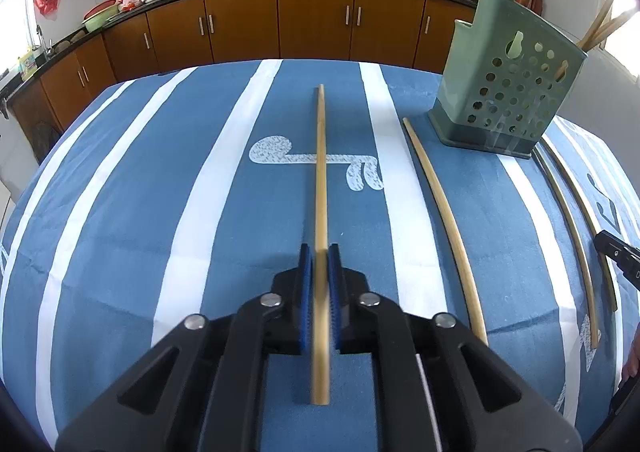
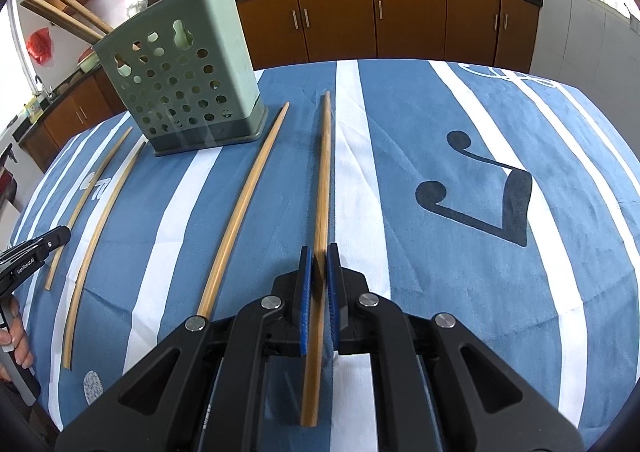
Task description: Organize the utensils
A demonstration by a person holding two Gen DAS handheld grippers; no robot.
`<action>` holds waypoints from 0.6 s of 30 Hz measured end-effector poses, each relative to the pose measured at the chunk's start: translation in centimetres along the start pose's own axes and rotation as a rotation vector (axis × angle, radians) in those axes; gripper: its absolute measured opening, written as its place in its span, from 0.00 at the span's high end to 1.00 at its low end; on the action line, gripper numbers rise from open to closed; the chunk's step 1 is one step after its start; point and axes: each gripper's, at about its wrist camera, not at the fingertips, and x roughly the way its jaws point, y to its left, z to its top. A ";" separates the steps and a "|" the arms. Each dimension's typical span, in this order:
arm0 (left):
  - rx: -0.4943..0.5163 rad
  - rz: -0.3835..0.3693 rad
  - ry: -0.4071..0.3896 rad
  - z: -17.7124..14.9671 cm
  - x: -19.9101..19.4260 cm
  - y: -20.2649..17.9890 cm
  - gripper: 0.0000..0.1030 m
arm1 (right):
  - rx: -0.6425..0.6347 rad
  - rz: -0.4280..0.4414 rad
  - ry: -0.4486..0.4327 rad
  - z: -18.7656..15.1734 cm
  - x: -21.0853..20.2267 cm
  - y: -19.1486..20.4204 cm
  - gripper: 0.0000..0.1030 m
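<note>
You are pinching one chopstick in each set of fingers, left gripper and right gripper; these light, stiff, slippery sticks are sitting gripped near their thick ends

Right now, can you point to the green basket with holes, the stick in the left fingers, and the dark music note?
green plastic holder (image 1: 516, 92), left wrist view, holed front wall
held bamboo chopstick (image 1: 320, 172), left wrist view, mid shaft
dark music note (image 2: 516, 208), right wrist view, stem

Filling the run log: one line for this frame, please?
left gripper: shut on chopstick | right gripper: shut on chopstick | loose chopsticks on cloth: two | holder: upright, partly filled
</note>
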 end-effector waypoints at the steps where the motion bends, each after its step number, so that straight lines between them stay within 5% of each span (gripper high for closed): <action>1: 0.001 0.000 0.000 0.0 0.0 0.0 0.92 | 0.009 0.007 -0.001 0.0 0.0 -0.2 0.92; 7: 0.009 -0.018 -0.011 0.5 -1.5 -0.2 0.92 | 0.053 0.036 -0.062 0.3 -1.5 -0.9 0.93; 18: -0.032 -0.083 -0.191 3.5 -8.1 0.1 0.93 | 0.085 0.071 -0.253 2.8 -6.8 -1.7 0.93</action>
